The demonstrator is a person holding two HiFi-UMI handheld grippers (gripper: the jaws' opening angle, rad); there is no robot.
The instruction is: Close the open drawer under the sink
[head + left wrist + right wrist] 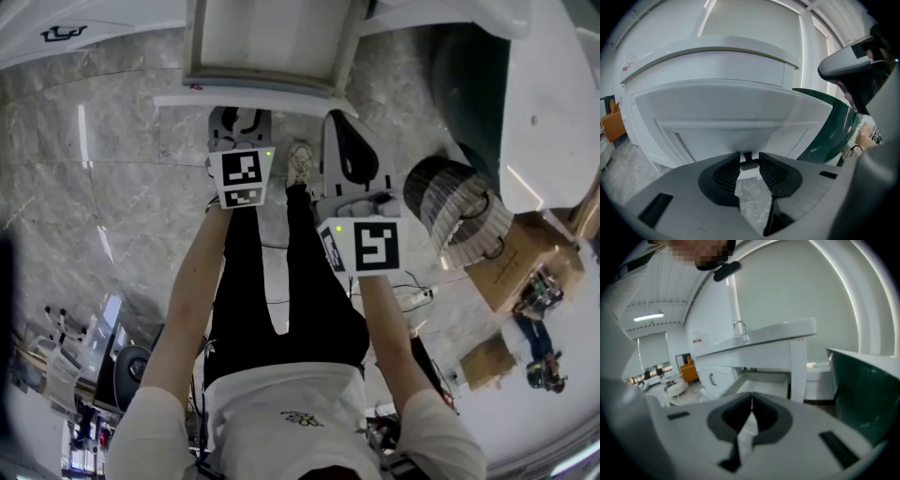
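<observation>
Left gripper view: left gripper (749, 157) clamps drawer handle (749, 165); right gripper (751, 399) closed.

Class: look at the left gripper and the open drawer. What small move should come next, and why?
Probably push the left gripper straight forward to slide the drawer in. Its fingers appear closed on the drawer's small handle, the drawer stands pulled out, and the right gripper is shut and empty.

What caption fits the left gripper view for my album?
Left hand-held gripper pinching the small handle on the white drawer.
</observation>
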